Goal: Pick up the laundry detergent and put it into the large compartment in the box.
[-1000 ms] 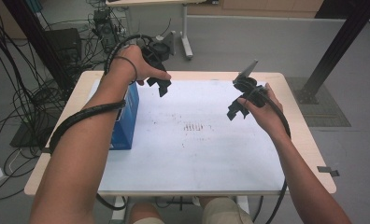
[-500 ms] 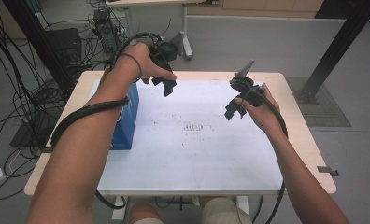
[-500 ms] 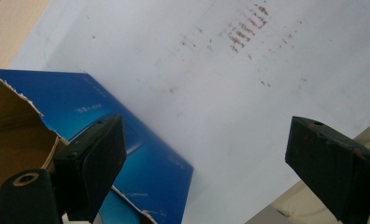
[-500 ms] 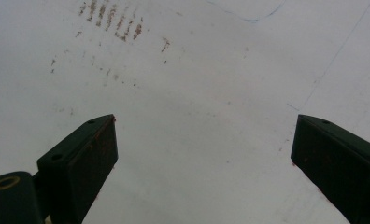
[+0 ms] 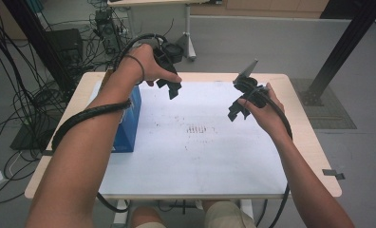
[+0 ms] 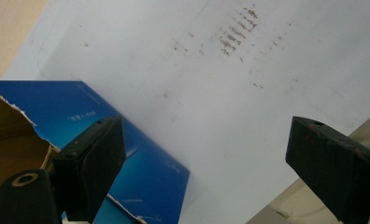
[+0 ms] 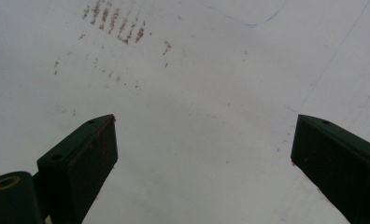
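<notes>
My nearest piece of work is the blue cardboard box with a torn open top (image 5: 130, 124), which lies at the left edge of the white paper sheet (image 5: 200, 156) in the high view and fills the lower left of my left gripper view (image 6: 127, 158), its brown inner flap ragged along the rim. I judge it light and fairly stiff along its folded edges but soft across the broad faces; the glossy printed skin looks a little slippery, and the torn rim would crumple or rip further if pinched. I would take hold across a closed wall near a corner, where the card is doubled, not on the loose flap. My left gripper (image 5: 172, 88) hangs above the upper middle of the sheet, just right of the box, with its jaws spread wide and nothing between them (image 6: 206, 154). My right gripper (image 5: 237, 107) hovers over the right part of the sheet, well apart from the box, jaws likewise wide and empty (image 7: 204, 158). Faint reddish-brown smudges (image 5: 198, 129) mark the centre of the sheet, flat and no obstacle. The pale wooden table (image 5: 314, 156) shows bare beyond the paper. Nothing stands between my left jaws and the box; my own forearm (image 5: 89, 142) lies over its near part in the high view, so I cannot tell how that end sits.
</notes>
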`<control>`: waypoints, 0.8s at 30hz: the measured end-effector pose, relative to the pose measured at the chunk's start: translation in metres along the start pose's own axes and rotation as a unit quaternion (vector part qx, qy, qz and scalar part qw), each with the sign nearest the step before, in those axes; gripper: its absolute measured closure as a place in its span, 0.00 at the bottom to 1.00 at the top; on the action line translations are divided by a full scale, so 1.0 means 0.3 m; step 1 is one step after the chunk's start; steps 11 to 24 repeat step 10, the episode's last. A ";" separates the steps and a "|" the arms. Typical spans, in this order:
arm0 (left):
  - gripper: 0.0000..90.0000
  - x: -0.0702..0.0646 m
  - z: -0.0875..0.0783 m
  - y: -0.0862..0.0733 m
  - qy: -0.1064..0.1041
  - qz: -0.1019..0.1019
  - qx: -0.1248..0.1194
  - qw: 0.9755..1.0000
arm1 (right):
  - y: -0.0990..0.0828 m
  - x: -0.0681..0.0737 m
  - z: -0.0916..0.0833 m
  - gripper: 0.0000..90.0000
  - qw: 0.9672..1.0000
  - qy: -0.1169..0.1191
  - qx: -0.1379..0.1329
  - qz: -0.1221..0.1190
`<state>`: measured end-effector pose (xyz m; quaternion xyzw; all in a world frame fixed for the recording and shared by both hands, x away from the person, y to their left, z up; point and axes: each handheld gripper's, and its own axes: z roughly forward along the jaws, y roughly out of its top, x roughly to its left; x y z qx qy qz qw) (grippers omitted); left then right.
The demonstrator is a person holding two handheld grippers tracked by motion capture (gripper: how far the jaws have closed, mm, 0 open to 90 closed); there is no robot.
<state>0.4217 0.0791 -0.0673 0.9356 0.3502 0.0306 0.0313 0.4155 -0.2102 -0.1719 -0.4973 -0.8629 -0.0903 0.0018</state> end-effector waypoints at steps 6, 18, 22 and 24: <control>0.14 -0.003 -0.004 -0.009 -0.001 0.003 -0.008 1.000 | 0.000 0.005 0.000 0.08 1.000 -0.002 0.000 -0.003; 0.14 -0.004 -0.005 -0.008 -0.001 0.005 -0.007 1.000 | -0.001 0.005 0.000 0.08 1.000 -0.001 0.000 -0.005; 0.14 -0.004 -0.005 -0.008 -0.001 0.005 -0.007 1.000 | -0.001 0.005 0.000 0.08 1.000 -0.001 0.000 -0.005; 0.14 -0.004 -0.005 -0.008 -0.001 0.005 -0.007 1.000 | -0.001 0.005 0.000 0.08 1.000 -0.001 0.000 -0.005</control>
